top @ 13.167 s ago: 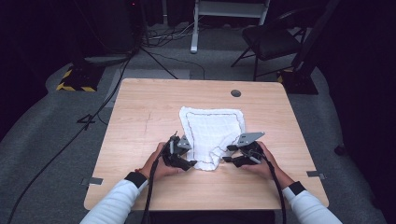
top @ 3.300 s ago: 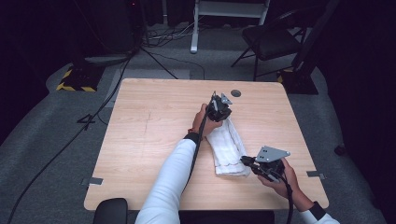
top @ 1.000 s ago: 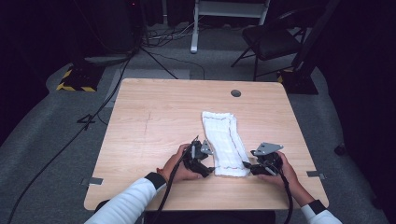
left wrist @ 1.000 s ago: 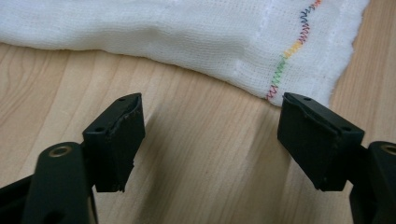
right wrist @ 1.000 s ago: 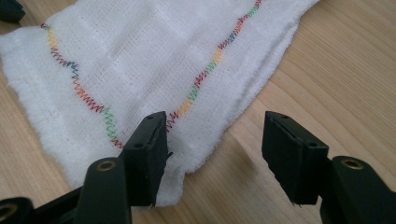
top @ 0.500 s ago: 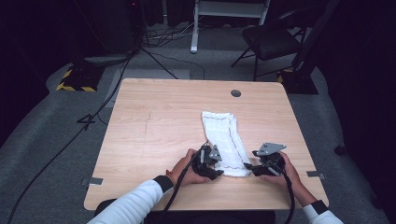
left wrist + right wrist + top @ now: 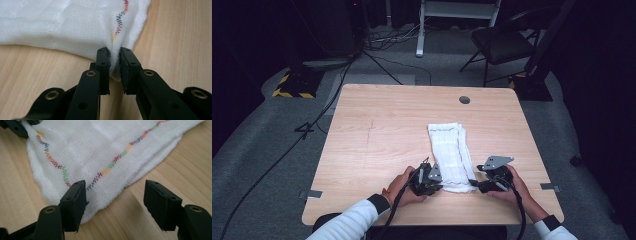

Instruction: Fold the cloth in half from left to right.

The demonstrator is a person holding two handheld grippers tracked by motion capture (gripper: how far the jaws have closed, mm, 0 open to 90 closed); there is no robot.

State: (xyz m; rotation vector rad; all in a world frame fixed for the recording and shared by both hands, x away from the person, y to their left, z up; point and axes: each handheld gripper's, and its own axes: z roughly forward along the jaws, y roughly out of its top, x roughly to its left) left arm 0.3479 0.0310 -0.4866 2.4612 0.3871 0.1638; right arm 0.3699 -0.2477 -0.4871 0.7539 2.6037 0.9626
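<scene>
Two grippers at folded cloth [image 7: 450, 156] near end | left gripper [image 7: 114, 65] pinches its corner | right gripper [image 7: 113, 195] jaws apart, straddling other corner | long axis runs away across table [image 7: 377, 125]

We find no text, label, brand, number or sign that can be read in any of the three views.
</scene>
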